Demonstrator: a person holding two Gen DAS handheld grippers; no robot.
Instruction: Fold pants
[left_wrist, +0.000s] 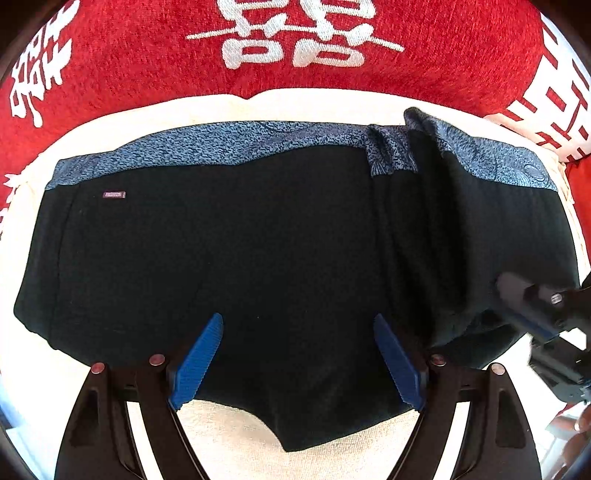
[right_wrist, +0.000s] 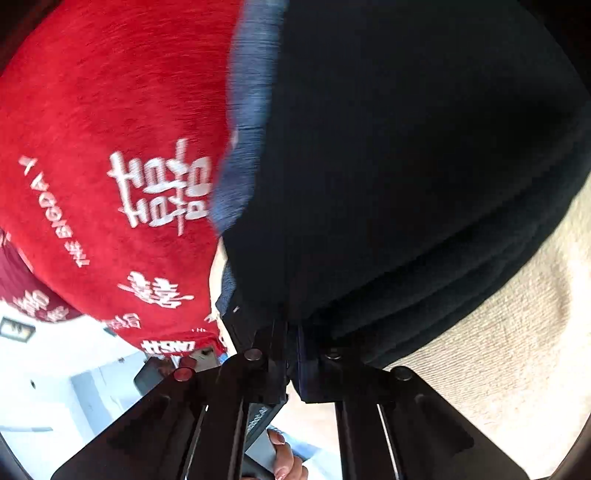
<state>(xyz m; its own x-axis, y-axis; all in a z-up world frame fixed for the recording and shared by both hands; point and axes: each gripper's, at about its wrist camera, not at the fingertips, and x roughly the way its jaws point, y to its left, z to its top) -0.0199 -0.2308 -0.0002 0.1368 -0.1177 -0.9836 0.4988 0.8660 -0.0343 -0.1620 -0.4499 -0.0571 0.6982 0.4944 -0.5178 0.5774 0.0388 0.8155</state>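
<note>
Black pants with a blue speckled waistband lie spread flat on a cream towel. My left gripper points down over the crotch area, its blue pads wide apart and open, with nothing pinched between them. The right side of the pants is bunched into folds. There, my right gripper comes in from the right edge. In the right wrist view that gripper is shut on the edge of the black pants, and the layered cloth rises up from its fingers.
A red blanket with white characters lies under the towel and fills the far side. The cream towel shows to the right of the pinched cloth. A person's hand shows at the bottom of the right wrist view.
</note>
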